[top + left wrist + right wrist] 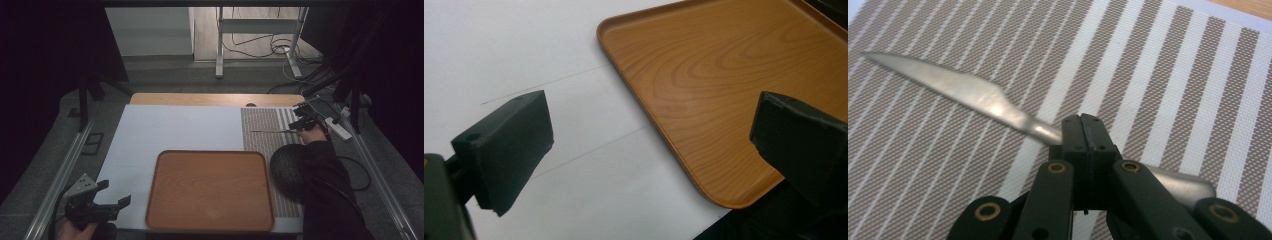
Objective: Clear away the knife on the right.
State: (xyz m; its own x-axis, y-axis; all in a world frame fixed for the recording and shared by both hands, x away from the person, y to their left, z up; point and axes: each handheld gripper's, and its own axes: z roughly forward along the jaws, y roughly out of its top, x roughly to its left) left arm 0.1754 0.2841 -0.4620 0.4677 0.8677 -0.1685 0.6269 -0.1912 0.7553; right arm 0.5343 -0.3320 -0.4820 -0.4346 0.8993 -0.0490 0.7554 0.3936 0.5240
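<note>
A silver table knife (973,92) lies on a brown-and-white striped placemat (1173,75), its blade pointing to the upper left in the right gripper view. My right gripper (1083,125) is shut on the knife's neck, where blade meets handle; the handle end (1188,185) shows behind the jaws. From above, the knife (272,131) points left from the right gripper (301,121) at the placemat's (262,140) far right. My left gripper (114,199) stands open and holds nothing near the front left corner, beside a wooden tray (210,165). Its fingers (509,145) frame the tray's corner (724,195).
A white mat (170,130) covers the table's left and middle, under the bare tray. The person's head and dark sleeve (325,190) lean over the right front of the placemat. A power strip (337,129) and cables lie past the table's right edge.
</note>
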